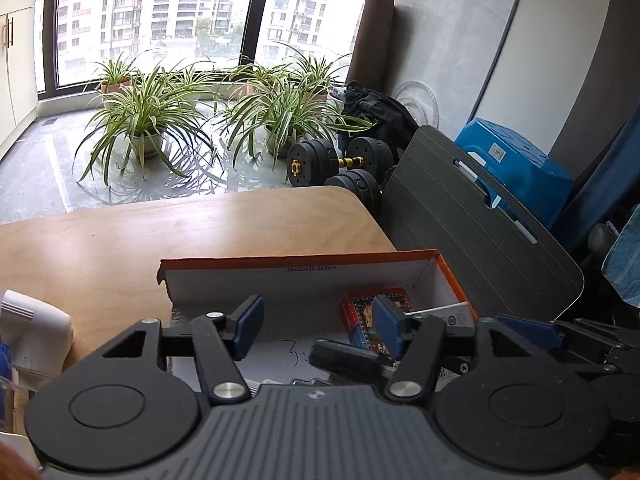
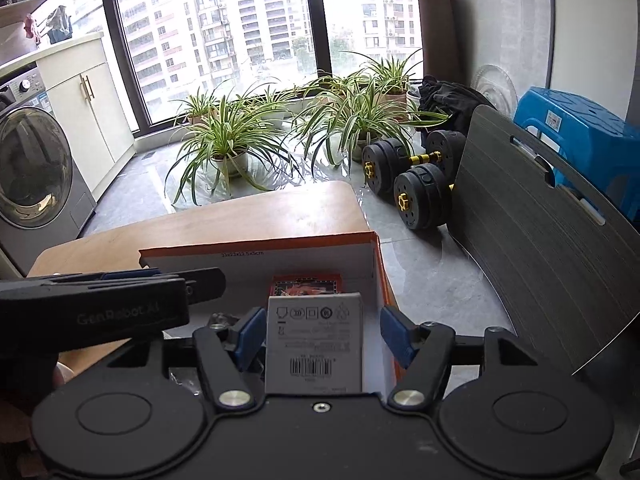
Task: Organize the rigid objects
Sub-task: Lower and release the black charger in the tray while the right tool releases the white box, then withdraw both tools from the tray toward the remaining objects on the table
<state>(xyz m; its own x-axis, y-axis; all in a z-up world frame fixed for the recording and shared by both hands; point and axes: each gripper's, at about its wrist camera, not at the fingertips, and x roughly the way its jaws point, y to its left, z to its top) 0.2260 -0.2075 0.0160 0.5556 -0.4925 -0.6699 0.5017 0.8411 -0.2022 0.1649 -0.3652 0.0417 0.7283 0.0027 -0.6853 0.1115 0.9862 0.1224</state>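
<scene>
An orange-rimmed cardboard box (image 1: 300, 261) (image 2: 256, 245) with a white inside stands on the wooden table (image 1: 200, 224). A red printed pack (image 1: 360, 306) (image 2: 306, 285) lies at its far right. My left gripper (image 1: 319, 328) hangs open over the box, and a black cylindrical piece (image 1: 344, 356) lies beneath it by the right pad. My right gripper (image 2: 322, 335) is open around an upright grey-white carton (image 2: 314, 344), which is also in the left wrist view (image 1: 440, 314). There is a gap at its right pad. The left gripper shows side-on in the right wrist view (image 2: 112, 300).
A white device (image 1: 32, 328) sits on the table at the left. A dark grey board (image 1: 480, 216) leans just right of the table. Dumbbells (image 2: 404, 168), potted plants (image 2: 228, 140), a blue stool (image 2: 576, 136) and a washing machine (image 2: 32, 168) stand on the floor beyond.
</scene>
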